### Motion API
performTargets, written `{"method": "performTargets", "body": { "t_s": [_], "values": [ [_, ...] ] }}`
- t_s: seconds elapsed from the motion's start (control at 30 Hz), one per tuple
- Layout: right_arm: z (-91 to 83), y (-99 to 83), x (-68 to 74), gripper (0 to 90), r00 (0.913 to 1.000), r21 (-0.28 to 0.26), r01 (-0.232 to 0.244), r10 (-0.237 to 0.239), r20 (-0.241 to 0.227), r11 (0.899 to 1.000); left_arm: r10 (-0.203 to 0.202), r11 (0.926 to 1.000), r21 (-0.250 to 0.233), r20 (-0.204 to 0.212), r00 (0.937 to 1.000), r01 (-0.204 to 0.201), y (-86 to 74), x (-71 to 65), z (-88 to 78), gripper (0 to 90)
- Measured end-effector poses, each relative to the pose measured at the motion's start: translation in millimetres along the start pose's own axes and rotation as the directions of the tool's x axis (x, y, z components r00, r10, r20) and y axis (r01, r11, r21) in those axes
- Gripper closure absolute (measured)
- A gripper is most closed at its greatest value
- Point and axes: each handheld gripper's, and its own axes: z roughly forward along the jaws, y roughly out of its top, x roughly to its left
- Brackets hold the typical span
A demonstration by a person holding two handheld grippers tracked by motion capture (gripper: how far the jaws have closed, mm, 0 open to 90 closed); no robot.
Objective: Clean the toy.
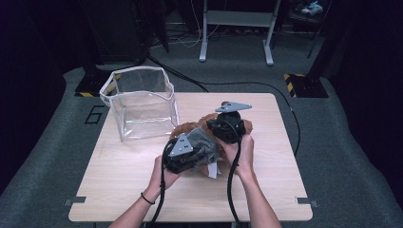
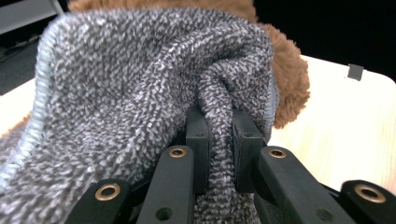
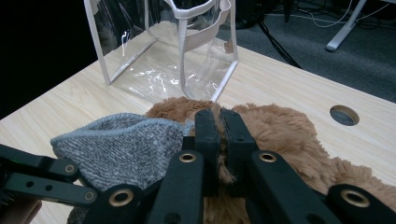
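Grey knit (image 2: 130, 84) pinched by left tool (image 2: 220, 135), brown plush (image 3: 280, 135) by right tool (image 3: 222, 128), clear bag (image 1: 140, 102) just behind.

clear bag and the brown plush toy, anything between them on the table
Nothing: in the right gripper view the brown plush toy lies right at the foot of the clear bag, no object between.

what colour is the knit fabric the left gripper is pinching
Speckled grey and white knit fabric, with a pale blue-grey edge; clearest in the left gripper view.
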Motion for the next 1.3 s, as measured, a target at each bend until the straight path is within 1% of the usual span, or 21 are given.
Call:
{"method": "performTargets", "body": {
  "t_s": [0.07,0.1,0.2,0.23,0.27,0.33,0.4,0.43,0.47,0.53,0.57,0.63,0.73,0.8,0.83,0.9,1.0,1.07,1.13,1.2,1.3],
  "values": [
    [0.1,0.2,-0.1,86.9,1.0,0.001,-0.001,0.001,0.0,1.0,-0.004,1.0,0.008,0.011,0.9999,0.004,-2.8,-1.1,1.5,80.9],
    [-0.5,0.3,-0.7,86.9,1.0,-0.005,-0.001,0.001,0.002,1.0,-0.006,1.0,0.007,0.007,1.0,0.006,-4.9,-2.1,2.9,80.9],
    [-1.2,0.9,-1.7,86.9,1.0,-0.005,0.004,-0.004,0.002,1.0,-0.01,0.9995,0.032,0.023,0.9997,0.009,-12.1,-4.3,6.8,80.9],
    [-1.8,1.2,-1.7,86.9,1.0,-0.006,-0.003,0.003,0.002,1.0,-0.012,0.9992,0.038,0.02,0.9997,0.012,-15.7,-5.6,8.9,80.9],
    [-2.7,1.5,-1.8,86.9,1.0,-0.004,-0.008,0.008,0.001,1.0,-0.01,0.9986,0.052,0.03,0.9995,0.009,-17.4,-5.7,9.5,80.9],
    [-4.1,2.8,-1.9,86.9,0.9999,-0.013,-0.01,0.01,0.005,1.0,-0.013,0.9976,0.069,0.032,0.9994,0.011,-22.9,-6.9,12.5,80.9],
    [-5.1,3.8,-2.4,86.9,1.0,-0.016,-0.004,0.004,0.003,1.0,-0.017,0.9957,0.091,0.043,0.9989,0.013,-28.3,-8.4,15.9,80.9],
    [-5.1,3.8,-2.4,86.9,1.0,-0.016,-0.004,0.004,0.003,1.0,-0.013,0.9944,0.105,0.044,0.9989,0.009,-30.8,-9.1,17.6,80.9],
    [-5.7,4.4,-1.9,86.9,0.9999,-0.019,-0.015,0.015,0.007,1.0,-0.006,0.9926,0.122,0.041,0.9991,0.001,-33.4,-10.4,20.2,80.9],
    [-6.3,5.4,-3.4,86.9,1.0,-0.028,-0.006,0.006,0.003,1.0,0.007,0.9886,0.15,0.053,0.9986,-0.015,-38.3,-11.4,23.1,80.9],
    [-6.7,5.5,-3.5,86.9,0.9999,-0.026,-0.009,0.009,0.005,1.0,0.001,0.9875,0.157,0.054,0.9986,-0.009,-39.9,-12.0,22.8,80.9],
    [-5.9,5.6,-4.3,86.8,0.9999,-0.024,-0.015,0.015,0.003,1.0,-0.006,0.9921,0.126,0.047,0.9989,0.0,-39.0,-11.6,16.8,80.9],
    [-4.6,4.7,-7.1,86.8,0.9997,-0.017,-0.023,0.023,0.006,1.0,-0.011,0.9984,0.055,0.044,0.999,0.009,-26.0,-11.1,-0.8,80.8],
    [-4.0,4.9,-7.8,86.8,0.9997,-0.013,-0.023,0.023,0.005,1.0,0.0,1.0,0.007,0.034,0.9994,0.0,-13.0,-11.0,-11.7,80.8],
    [-3.6,4.8,-8.1,86.8,0.9996,-0.013,-0.027,0.027,0.005,1.0,0.012,0.9999,-0.012,0.03,0.9995,-0.012,-6.3,-10.4,-15.7,80.8],
    [-2.6,4.9,-8.3,86.8,0.9996,-0.01,-0.027,0.027,0.004,1.0,0.013,0.9992,-0.039,0.023,0.9997,-0.012,5.2,-10.4,-18.7,80.7],
    [-1.1,5.0,-6.4,86.8,0.9994,-0.005,-0.035,0.035,-0.001,0.999,0.028,0.9983,-0.052,0.024,0.9993,-0.026,17.1,-11.1,-15.7,80.5],
    [0.1,5.2,-5.8,86.8,0.9996,-0.007,-0.029,0.029,-0.002,1.0,0.033,0.9979,-0.057,0.032,0.9989,-0.031,22.0,-16.1,-9.2,80.5],
    [0.8,5.0,-5.7,86.8,0.9995,-0.01,-0.031,0.031,-0.002,0.999,0.043,0.9979,-0.05,0.038,0.9983,-0.041,23.9,-19.9,-3.2,80.5],
    [1.3,4.4,-6.2,86.8,0.9995,-0.009,-0.033,0.033,-0.004,0.999,0.043,0.9978,-0.053,0.053,0.9976,-0.04,24.2,-24.0,5.1,80.5],
    [1.2,3.5,-6.5,86.8,0.9993,-0.01,-0.039,0.039,-0.004,0.999,0.049,0.9982,-0.038,0.074,0.9961,-0.046,24.3,-30.1,16.6,80.5]
  ]
}}
